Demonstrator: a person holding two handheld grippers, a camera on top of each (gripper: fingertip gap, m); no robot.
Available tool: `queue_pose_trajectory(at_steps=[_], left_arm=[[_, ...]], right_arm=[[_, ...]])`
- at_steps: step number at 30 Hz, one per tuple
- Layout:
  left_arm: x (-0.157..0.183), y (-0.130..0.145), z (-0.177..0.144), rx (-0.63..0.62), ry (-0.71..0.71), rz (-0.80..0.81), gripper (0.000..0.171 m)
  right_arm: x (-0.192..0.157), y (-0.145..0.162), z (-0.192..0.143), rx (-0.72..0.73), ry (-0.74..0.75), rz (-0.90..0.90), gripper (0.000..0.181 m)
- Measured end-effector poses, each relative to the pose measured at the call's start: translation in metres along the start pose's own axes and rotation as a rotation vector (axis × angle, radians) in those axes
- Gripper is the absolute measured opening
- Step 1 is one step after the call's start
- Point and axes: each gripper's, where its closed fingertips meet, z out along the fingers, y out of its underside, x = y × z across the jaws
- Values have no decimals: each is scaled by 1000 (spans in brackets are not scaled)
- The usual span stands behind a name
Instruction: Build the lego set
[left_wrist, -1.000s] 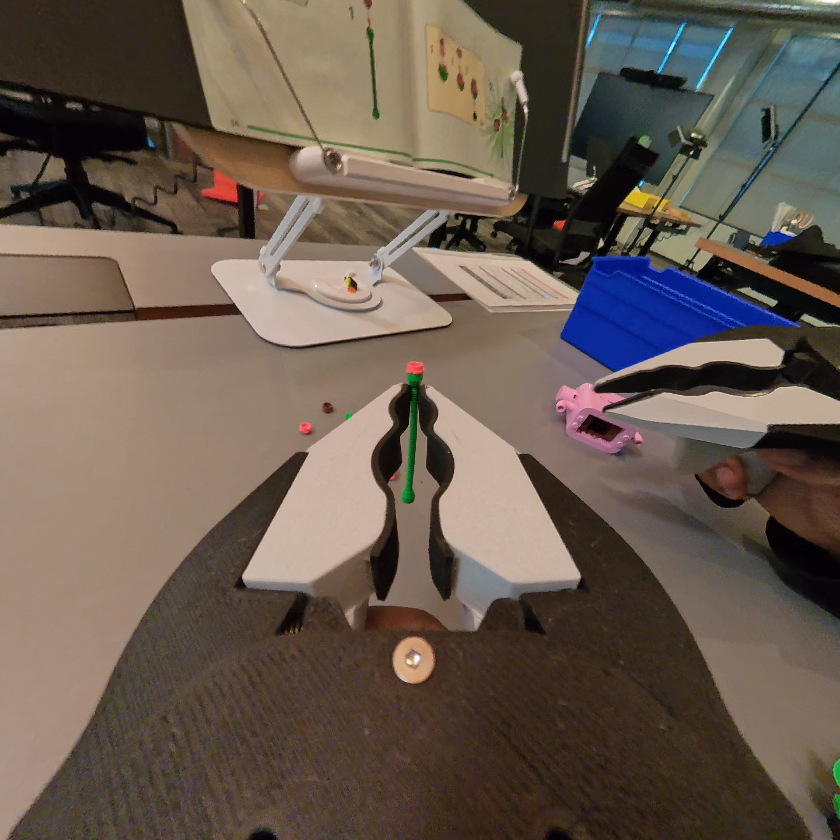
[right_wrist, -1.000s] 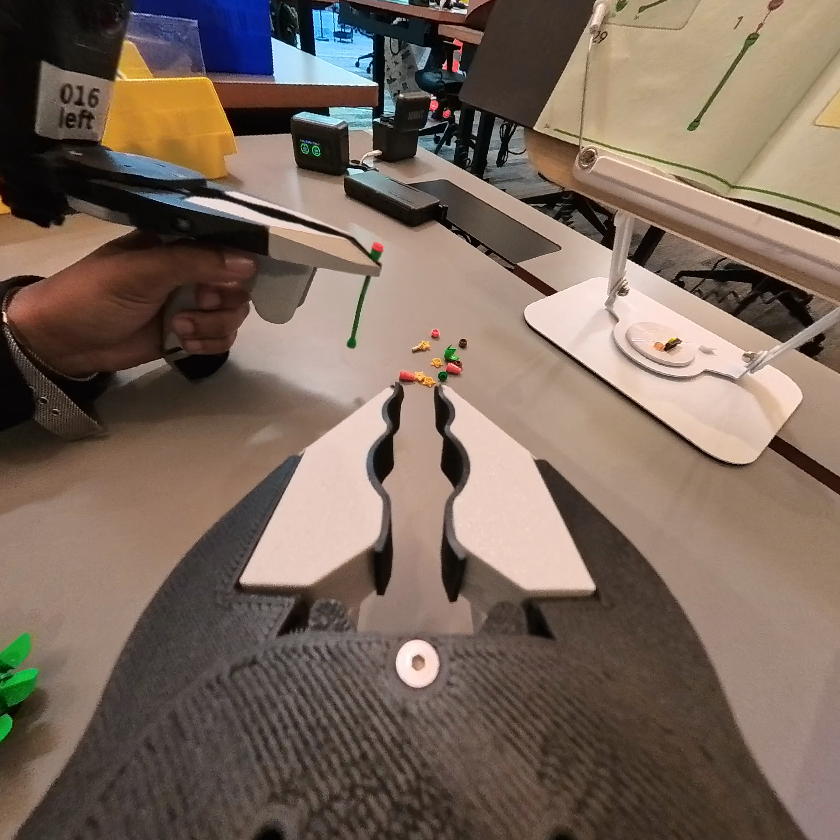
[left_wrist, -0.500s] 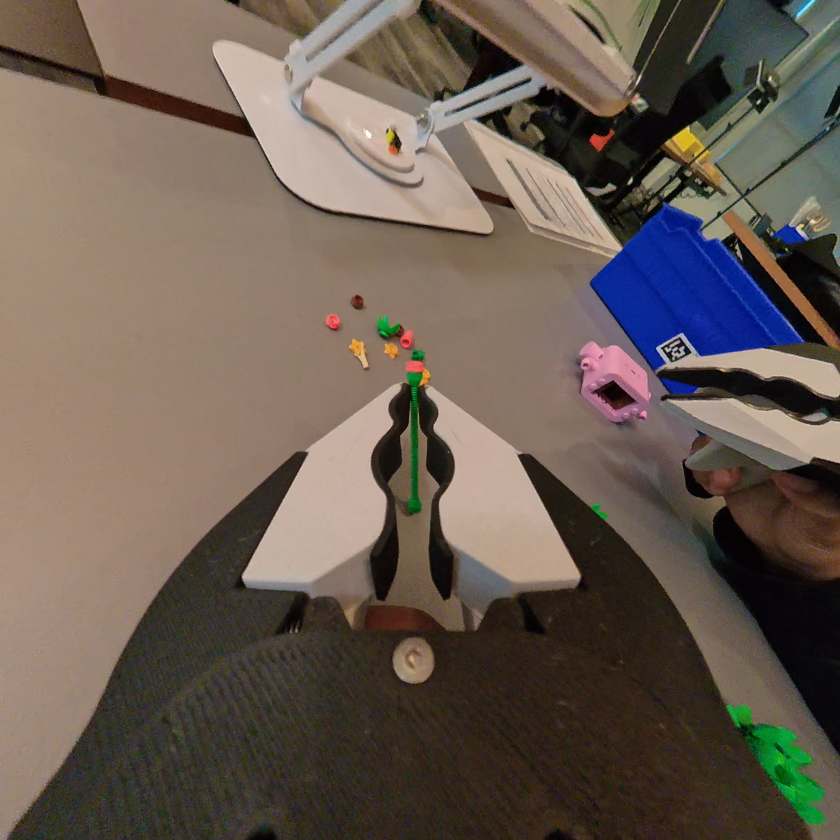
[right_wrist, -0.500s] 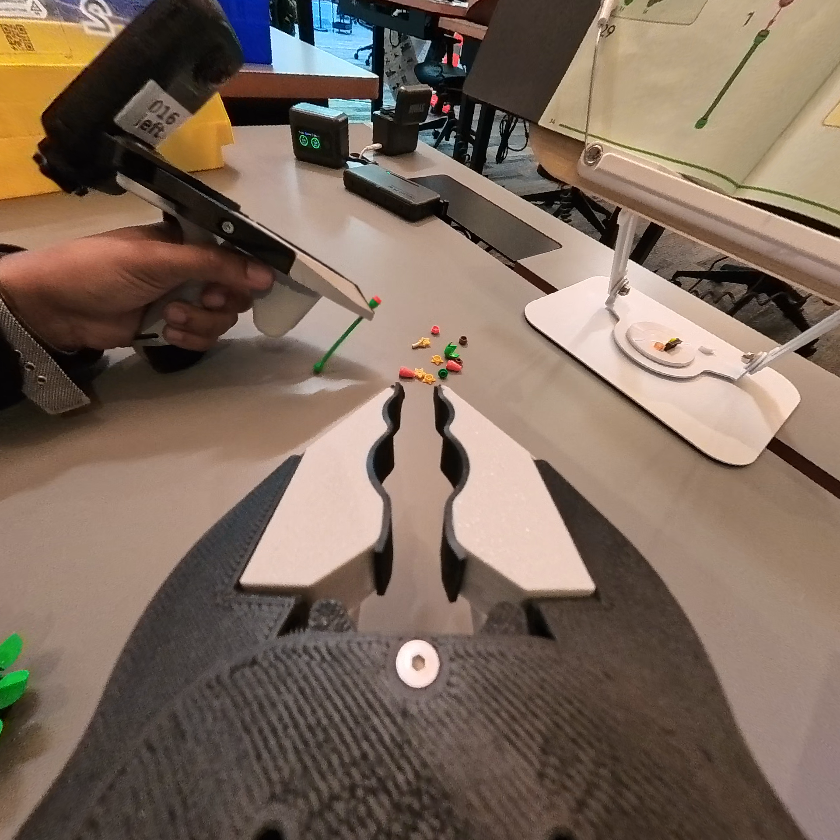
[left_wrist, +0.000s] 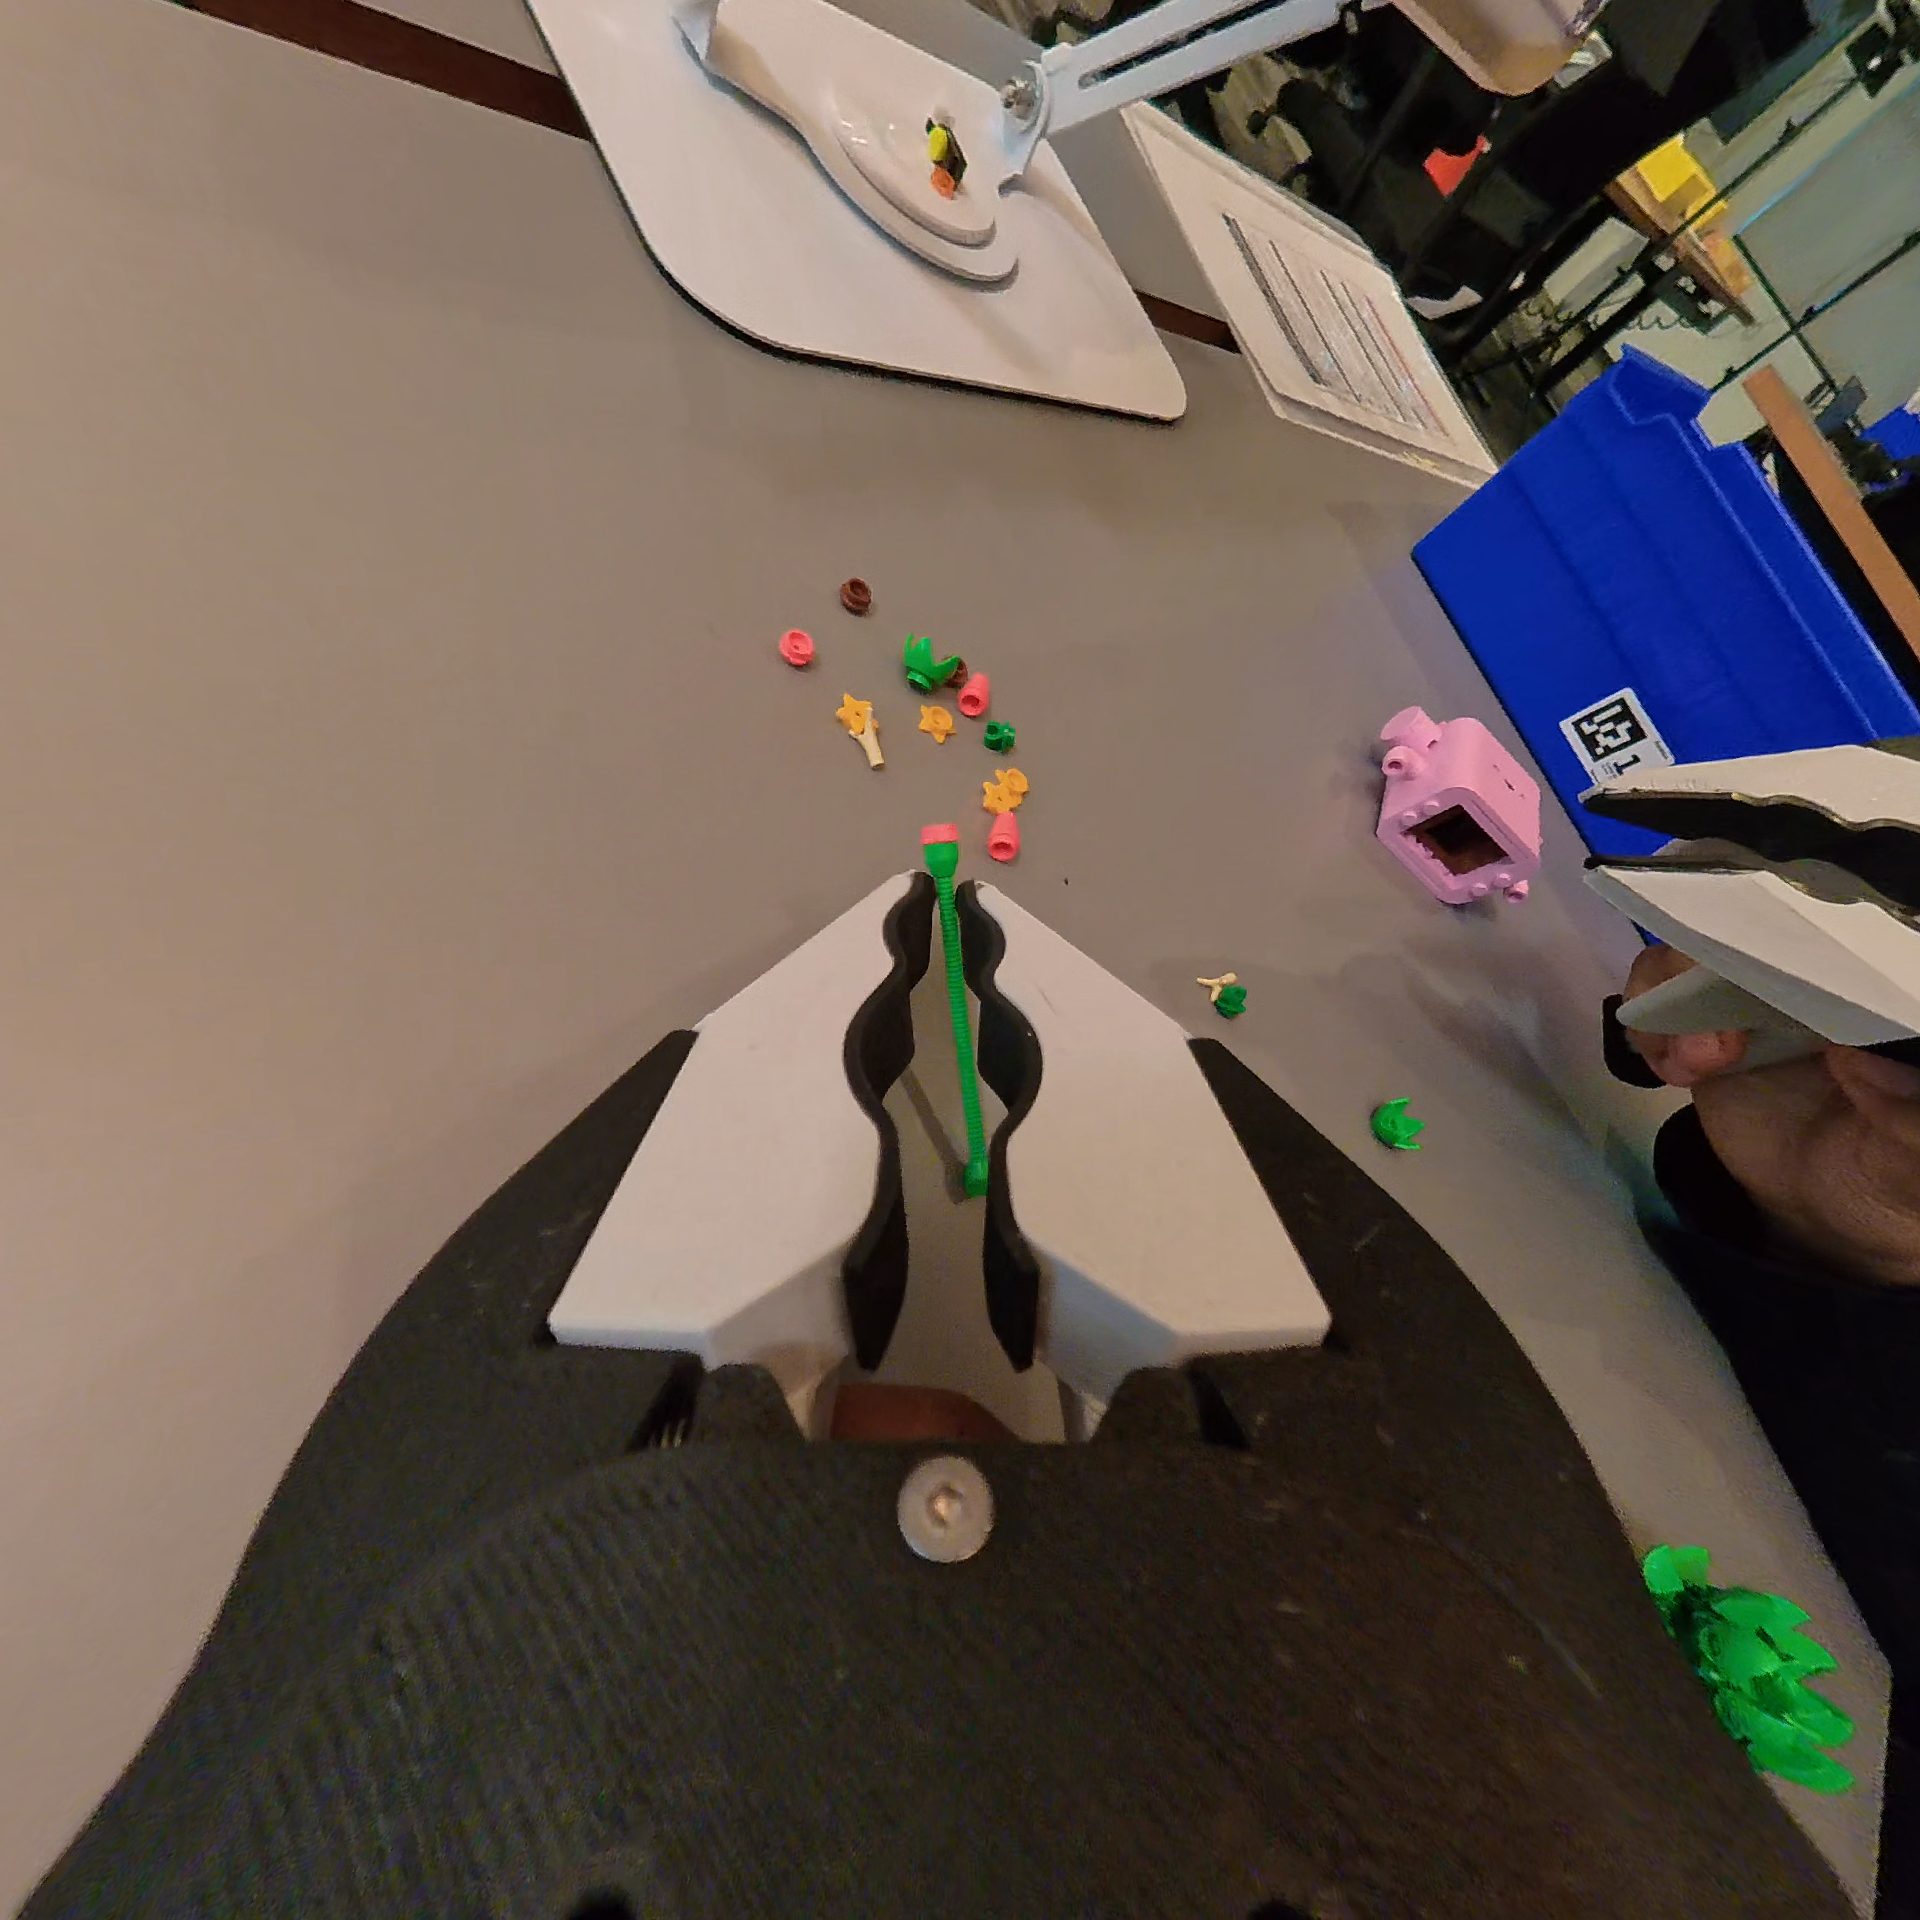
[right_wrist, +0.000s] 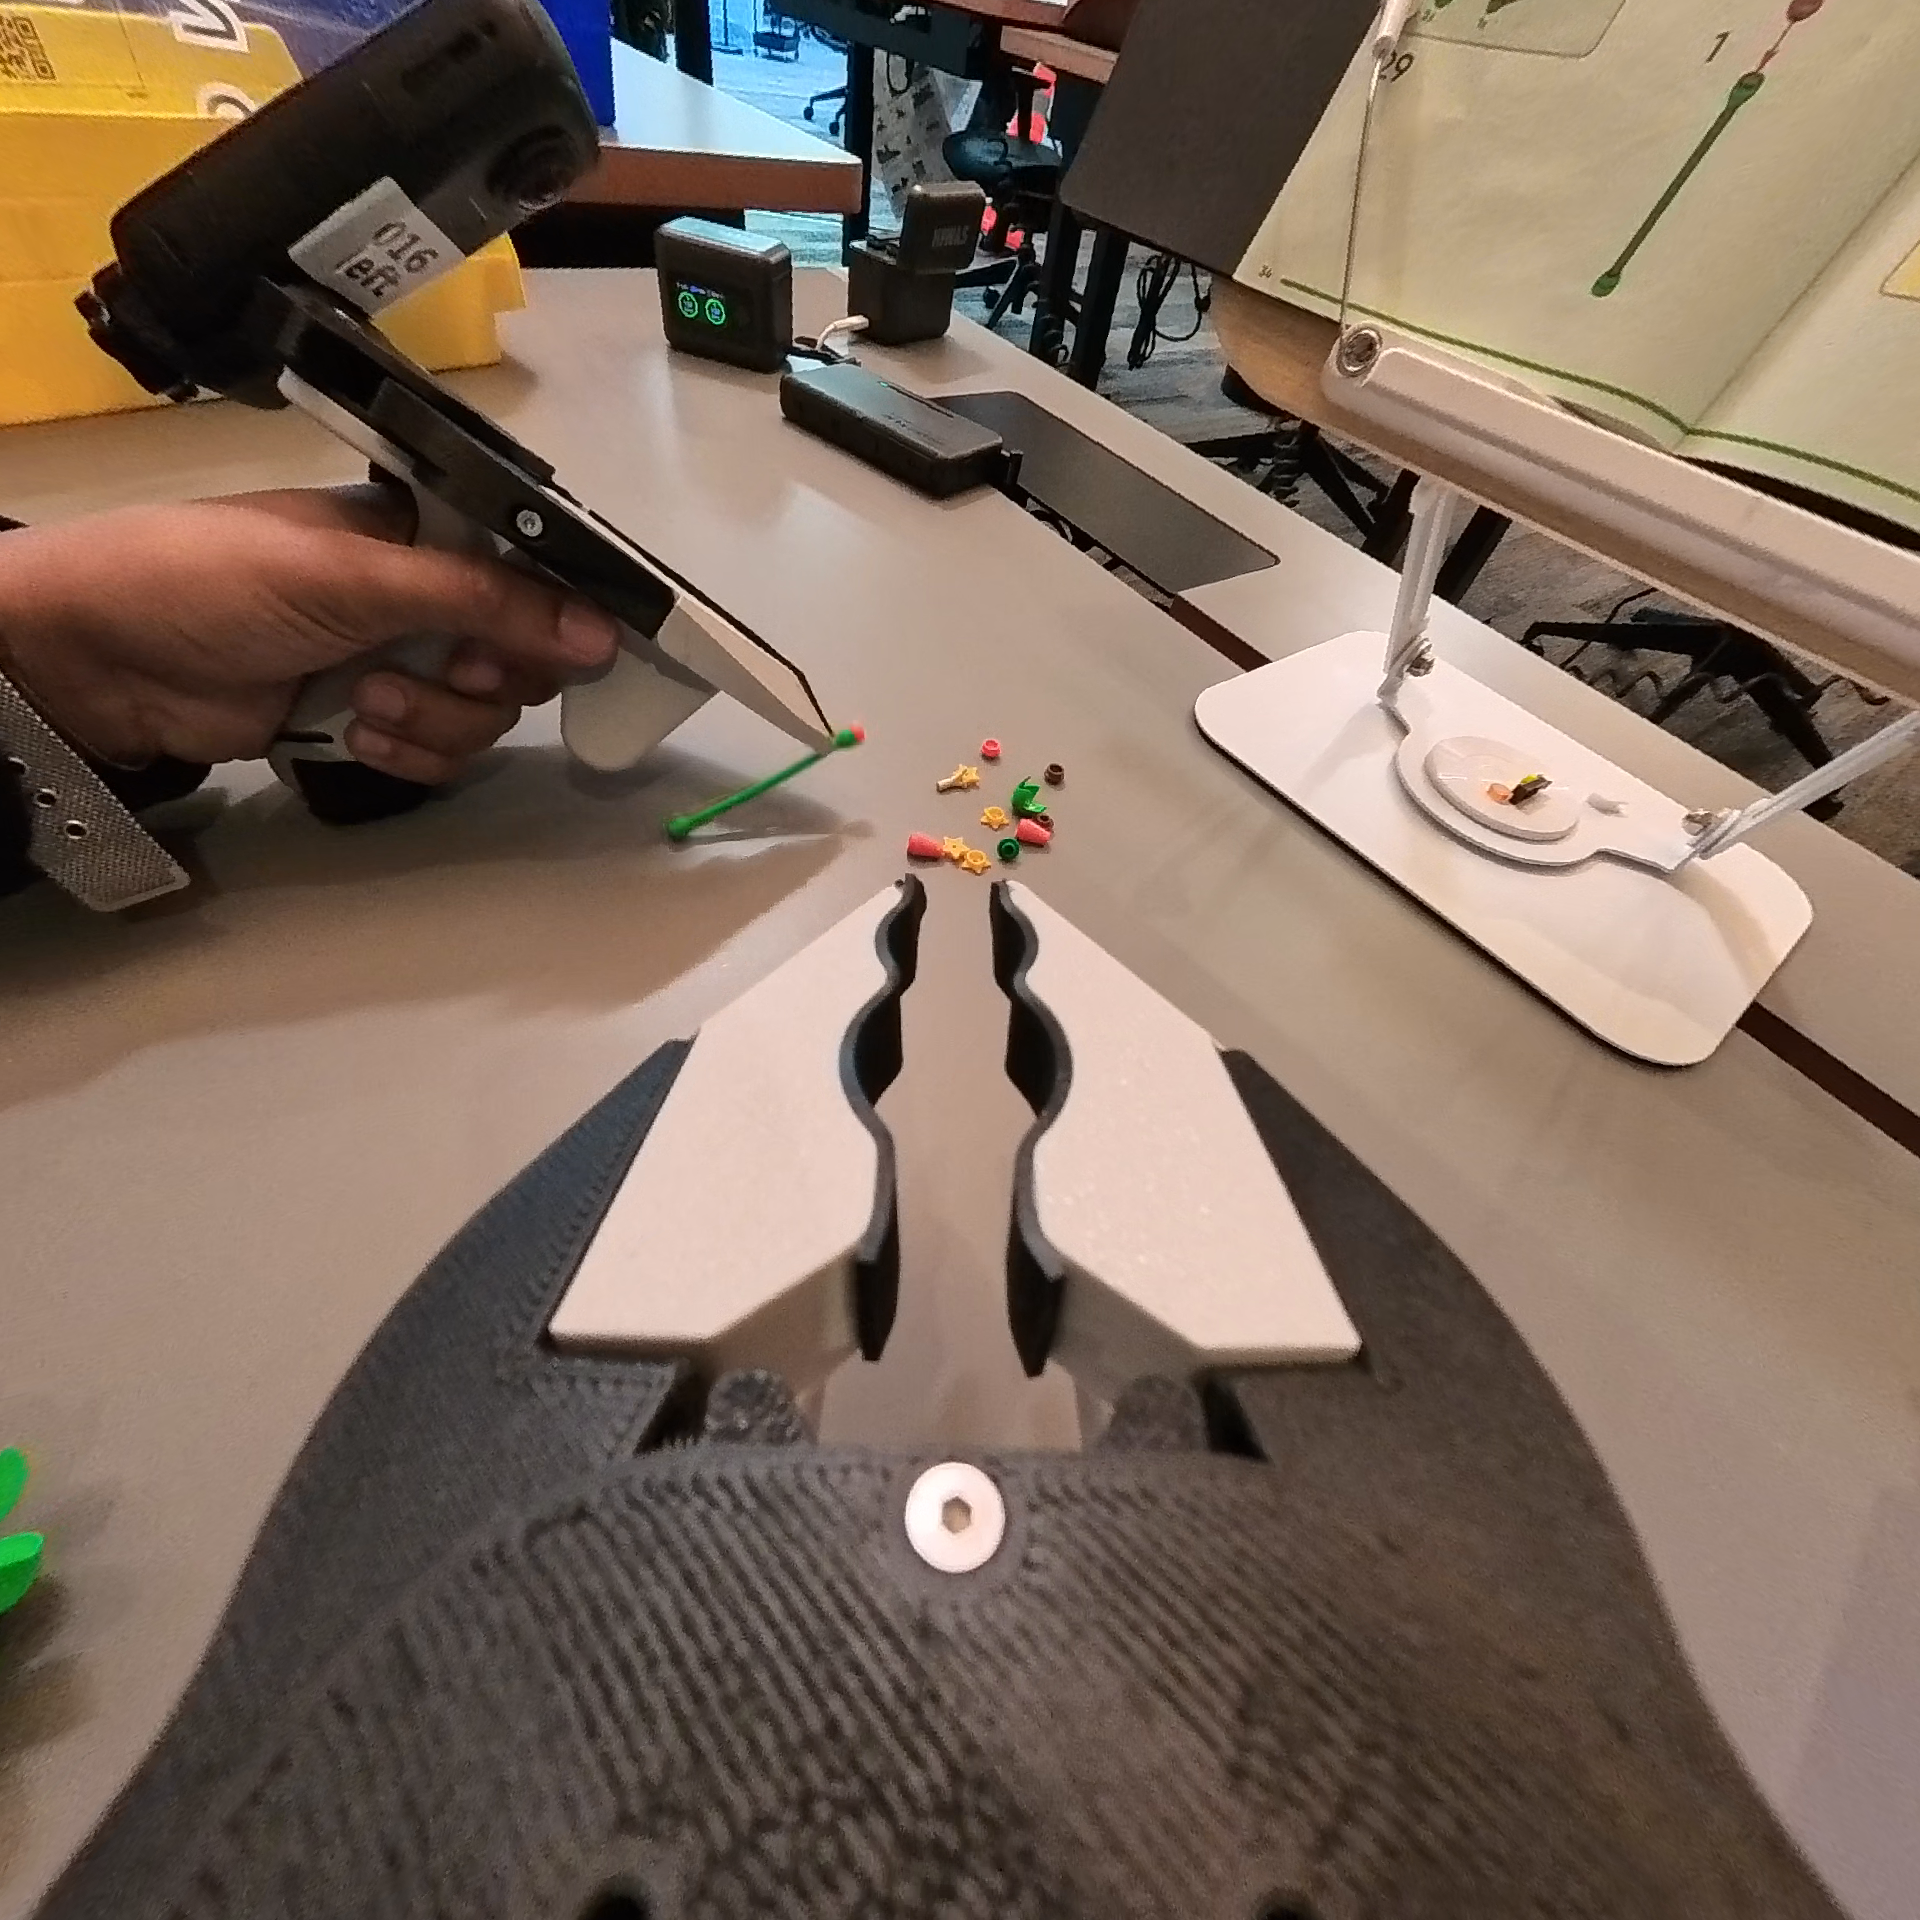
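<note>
Stem first: in the left wrist view my left gripper (left_wrist: 943, 883) is clenched on the green stem (left_wrist: 961, 1023), pinching it just below its pink tip, which pokes out beyond my fingertips at the centre of the frame while the lower end hangs back between the jaws, over the grey table (left_wrist: 364, 727). Just beyond the tip, slightly up and right of centre, lies a scatter of small pieces (left_wrist: 935, 717): pink, yellow, green and brown. At the right of the frame the pink block (left_wrist: 1460, 821) sits with its open face toward me, the blue bin (left_wrist: 1662, 582) behind it, and my right gripper (left_wrist: 1595, 842) enters from the right edge. A green leafy piece (left_wrist: 1751, 1673) lies at lower right, and the white stand base (left_wrist: 883, 239) fills the top. In the right wrist view my right gripper (right_wrist: 954, 888) is released and empty, jaws standing apart at mid-frame, pointing at the small pieces (right_wrist: 992, 816) just beyond them. At upper left my left gripper (right_wrist: 831, 736) slants down, and the green stem (right_wrist: 758, 792) trails from it toward the table; I cannot tell whether its low end touches. The instruction booklet (right_wrist: 1662, 208) rests on the stand at upper right.
</note>
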Motion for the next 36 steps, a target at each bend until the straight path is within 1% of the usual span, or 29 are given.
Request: queue_pose_trajectory(at_steps=[6,10,19,23,27,33,36], left_arm=[[-5,1,0,-11,-17,-5,9],[-4,-1,-1,1,-19,1,10],[6,-21,-9,127,-19,89,9],[15,-27,-11,171,-16,152,8],[26,-28,-10,180,-15,238,6],[39,-19,-2,138,-43,398,5],[40,-11,4,93,-91,495,5]], right_arm=[[0,0,0,0,1,-2,12],[0,0,0,1,3,-2,12],[0,0,0,1,3,-2,12],[0,0,0,1,1,0,12],[0,0,0,-1,2,-5,12],[-4,0,2,0,-9,-2,13],[-4,1,2,-9,-1,-18,13]])
